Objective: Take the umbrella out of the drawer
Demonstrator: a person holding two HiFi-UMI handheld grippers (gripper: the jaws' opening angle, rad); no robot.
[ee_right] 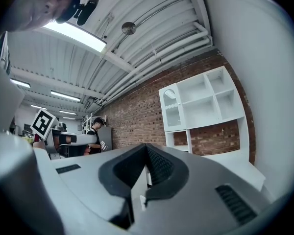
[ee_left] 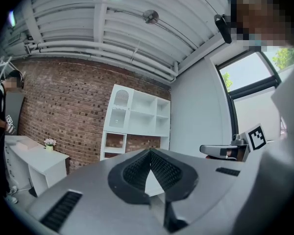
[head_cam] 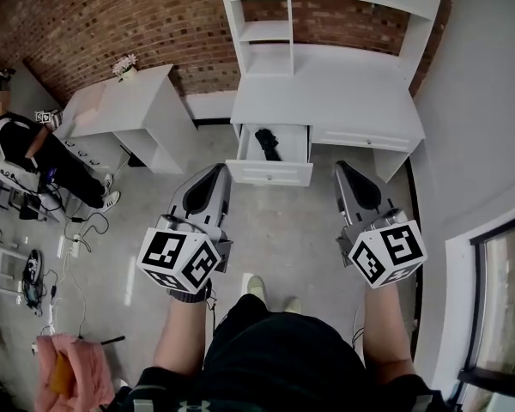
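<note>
**Open drawer with folded umbrella; two claws held short of it**

- Umbrella (head_cam: 269, 144): black and folded. It lies slanted inside the open drawer, in its left half. Neither claw touches it.
- Drawer (head_cam: 270, 175): white, pulled out from under the left part of the desk's tabletop (head_cam: 326, 93).
- Shelf unit (head_cam: 266, 33): white, with open compartments. It stands at the back of the tabletop against a red brick wall (head_cam: 112, 15).
- Left claw (head_cam: 218, 172): held level, pointing towards the drawer front and clearly apart from it. The ribbed pads meet at the tips and nothing is between them. A marker cube (head_cam: 178, 260) sits at its rear.
- Right claw (head_cam: 342, 168): held level, well apart from the left claw, aimed at the desk just right of the drawer. The jaws are pressed together and hold nothing. Its marker cube (head_cam: 386, 253) is also at the rear.
- Side table (head_cam: 129, 101): white, to the left of the desk. A small flower pot (head_cam: 124, 65) stands at its back edge.
- Seated person (head_cam: 30, 148): in dark clothing, just left of the side table.
- Cables (head_cam: 69, 239): strewn on the grey floor (head_cam: 283, 230) at left.
- Pink cloth (head_cam: 73, 372): at the lower left corner of the head view.
- Window (head_cam: 506, 307): dark-framed, in the wall at right.
</note>
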